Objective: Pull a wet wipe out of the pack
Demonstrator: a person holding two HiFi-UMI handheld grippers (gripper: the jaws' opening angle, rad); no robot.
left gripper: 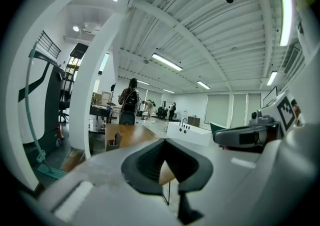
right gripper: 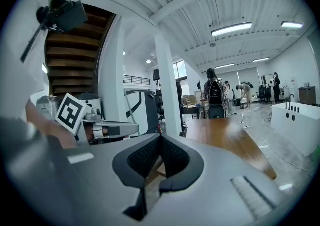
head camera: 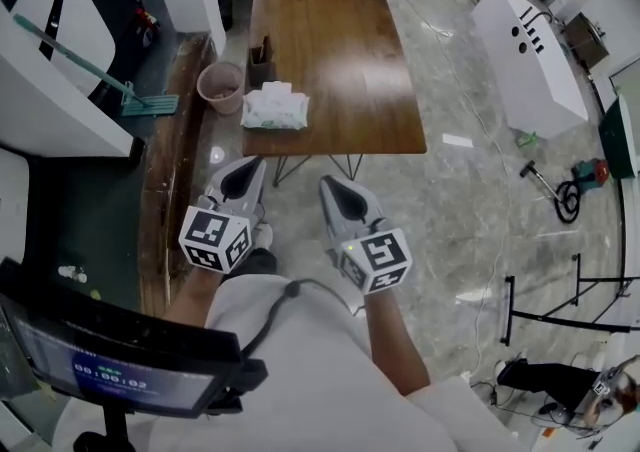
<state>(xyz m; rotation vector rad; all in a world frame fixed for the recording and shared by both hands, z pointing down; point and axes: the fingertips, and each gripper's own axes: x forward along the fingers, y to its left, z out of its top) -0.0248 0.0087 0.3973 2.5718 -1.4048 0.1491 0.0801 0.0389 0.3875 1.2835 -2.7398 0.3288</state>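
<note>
The grey left gripper [head camera: 240,178] and grey right gripper [head camera: 345,198] hung side by side, short of the table, each clenched tip to tip on nothing. Beyond them, the white-and-green wet wipe pack [head camera: 274,108] lay at the near left corner of the brown wooden table [head camera: 340,50].

Near me on the left, the small dark screen [head camera: 118,372] shows pale digits, roughly 00:00:02, though blurred. Farther off, the wet wipe pack [head camera: 274,107] carries print too small for me to read.
</note>
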